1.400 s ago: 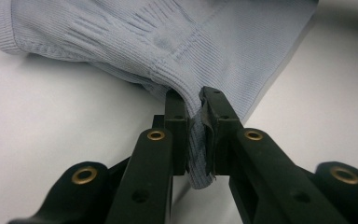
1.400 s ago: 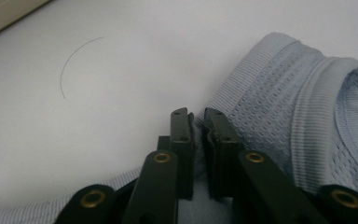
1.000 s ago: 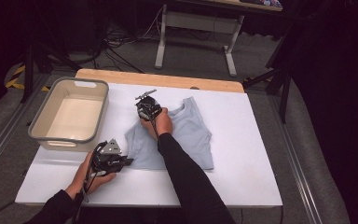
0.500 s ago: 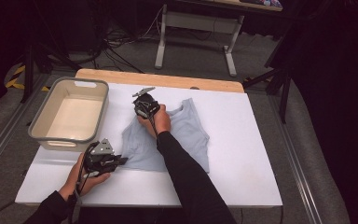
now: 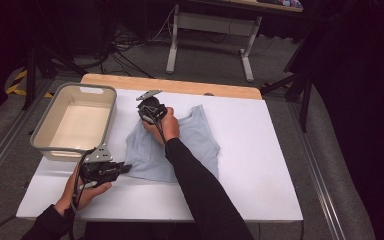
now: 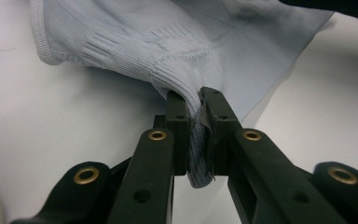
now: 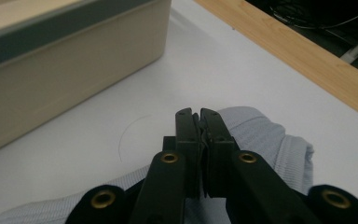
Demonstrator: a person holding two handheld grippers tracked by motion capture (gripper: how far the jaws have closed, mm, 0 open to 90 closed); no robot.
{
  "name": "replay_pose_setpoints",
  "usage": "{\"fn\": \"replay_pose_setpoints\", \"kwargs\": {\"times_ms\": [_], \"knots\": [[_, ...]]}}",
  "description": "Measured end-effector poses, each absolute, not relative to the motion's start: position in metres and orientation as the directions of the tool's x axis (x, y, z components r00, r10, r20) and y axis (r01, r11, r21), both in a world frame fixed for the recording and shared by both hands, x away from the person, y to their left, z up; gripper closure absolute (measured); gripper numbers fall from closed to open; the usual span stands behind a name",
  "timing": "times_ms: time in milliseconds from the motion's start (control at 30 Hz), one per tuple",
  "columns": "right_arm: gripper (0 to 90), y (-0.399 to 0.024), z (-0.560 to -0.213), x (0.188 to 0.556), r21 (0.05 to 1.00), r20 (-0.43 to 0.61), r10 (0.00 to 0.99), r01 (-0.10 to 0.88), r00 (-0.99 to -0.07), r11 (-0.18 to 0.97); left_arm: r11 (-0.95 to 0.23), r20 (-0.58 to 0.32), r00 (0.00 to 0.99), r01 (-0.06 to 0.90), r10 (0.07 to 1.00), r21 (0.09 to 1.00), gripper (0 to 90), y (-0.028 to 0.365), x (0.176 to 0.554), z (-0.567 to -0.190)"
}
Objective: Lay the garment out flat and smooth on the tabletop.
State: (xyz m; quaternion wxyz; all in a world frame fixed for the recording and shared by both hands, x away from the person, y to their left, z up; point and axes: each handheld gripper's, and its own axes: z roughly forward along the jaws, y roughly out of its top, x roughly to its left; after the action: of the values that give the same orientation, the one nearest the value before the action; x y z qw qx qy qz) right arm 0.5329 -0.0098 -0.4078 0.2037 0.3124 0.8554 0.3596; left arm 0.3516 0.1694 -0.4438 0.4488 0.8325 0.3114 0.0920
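- 1 pale blue knit garment (image 5: 180, 145), a sleeveless top by its look, lies on the white table (image 5: 260, 165), centred between the left and right edges and nearer the front edge than the wooden far edge.
- Most of the garment lies spread flat; its left side is bunched and drawn up off the surface at 2 held points.
- Left gripper (image 6: 193, 116): jaws closed tight on a fold of the ribbed hem, cloth pinched between the pads, at the garment's front left corner.
- Right gripper (image 7: 199, 126): jaws closed almost fully on a thin fold of knit at the garment's far left part, by a shoulder strap.
- Progress, as judged: both grips are secured and the lift of the left side has begun. No finished fold is visible, and the garment is not in the bin.
- Remaining, as judged: either carrying the held side across to fold it, or moving the whole garment into the bin; the frames do not settle which.
- 1 beige plastic bin (image 5: 75, 120) with a grey rim stands at the far left corner of the table, just beside the garment and holding nothing visible.
- Count: 1 garment, 1 bin, 2 grippers, 2 hands, 1 table.
- 1 wooden strip (image 5: 180, 86) runs along the table's far edge.
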Motion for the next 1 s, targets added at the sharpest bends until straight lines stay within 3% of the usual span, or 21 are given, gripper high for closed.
{"fn": "replay_pose_setpoints", "kwargs": {"times_ms": [433, 1000], "knots": [[87.3, -0.018, -0.394, 0.529, 0.787, -0.087, 0.675, 0.365, -0.732, 0.497, -0.377, -0.12, 0.801, 0.401, 0.586, 0.835, 82.6, 0.17, 0.353, -0.431], [87.2, -0.058, -0.377, 0.522, 0.83, -0.078, 0.674, 0.328, -0.734, 0.452, -0.371, -0.057, 0.868, 0.269, 0.493, 0.889, 82.7, 0.12, 0.349, -0.413]]}}
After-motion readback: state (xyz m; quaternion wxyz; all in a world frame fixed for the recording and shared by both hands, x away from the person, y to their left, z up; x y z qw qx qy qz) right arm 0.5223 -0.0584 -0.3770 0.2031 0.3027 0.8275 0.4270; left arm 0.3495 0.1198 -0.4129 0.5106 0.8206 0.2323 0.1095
